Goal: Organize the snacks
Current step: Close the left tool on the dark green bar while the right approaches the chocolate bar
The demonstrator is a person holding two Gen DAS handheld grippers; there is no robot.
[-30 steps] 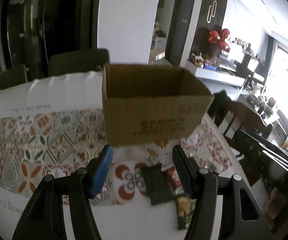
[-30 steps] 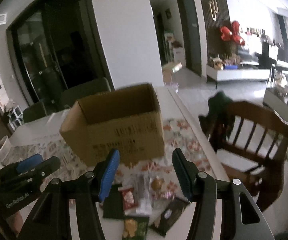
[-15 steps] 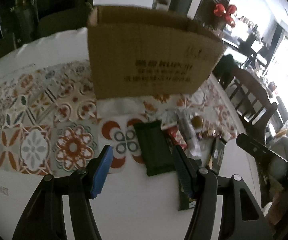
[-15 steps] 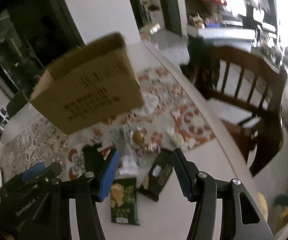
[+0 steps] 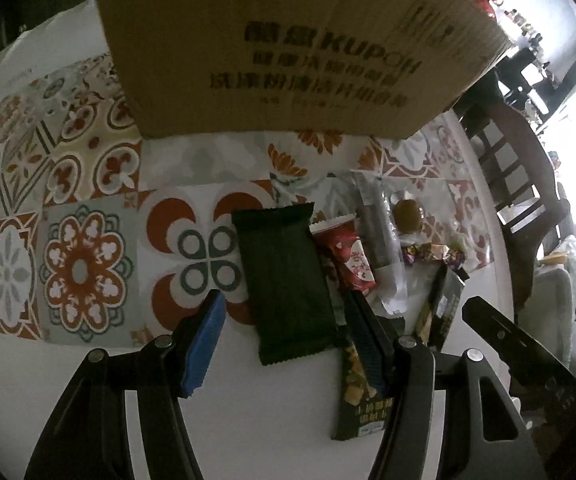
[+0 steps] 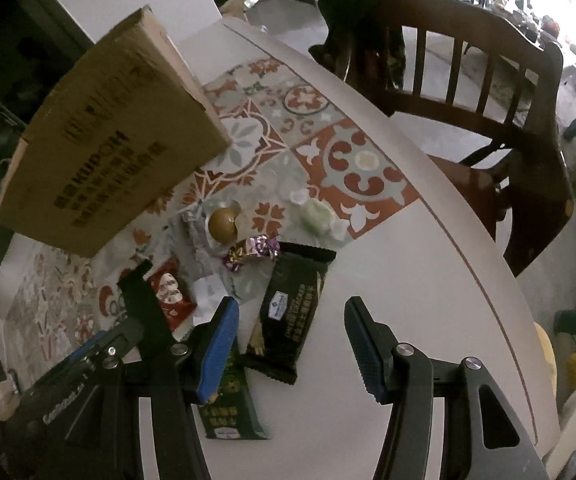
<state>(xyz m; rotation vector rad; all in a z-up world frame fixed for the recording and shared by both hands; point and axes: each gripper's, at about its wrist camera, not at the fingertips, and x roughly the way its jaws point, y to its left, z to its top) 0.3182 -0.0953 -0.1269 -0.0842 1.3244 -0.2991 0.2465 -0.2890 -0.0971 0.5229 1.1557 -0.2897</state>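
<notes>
A pile of snack packets lies on the patterned tablecloth in front of an open cardboard box (image 5: 288,48). My left gripper (image 5: 284,300) is open and points down over a dark green packet (image 5: 288,284), which shows between its blue pads without touching them. Beside it lie a red packet (image 5: 348,256), a clear long packet (image 5: 376,232) and a green chips packet (image 5: 362,400). My right gripper (image 6: 290,312) is open above a black cracker packet (image 6: 292,308). A round brown snack (image 6: 223,224), a purple foil candy (image 6: 253,250) and a pale green sweet (image 6: 320,218) lie nearer the cardboard box (image 6: 107,140).
A dark wooden chair (image 6: 468,80) stands at the table's curved right edge (image 6: 468,248). White bare tabletop (image 5: 247,420) lies under both grippers. The right gripper's black body (image 5: 508,344) shows at the right of the left wrist view.
Both grippers have sunk and tipped downward toward the snack pile. The box has slid to the top of both views and the packets now lie between the fingers.
</notes>
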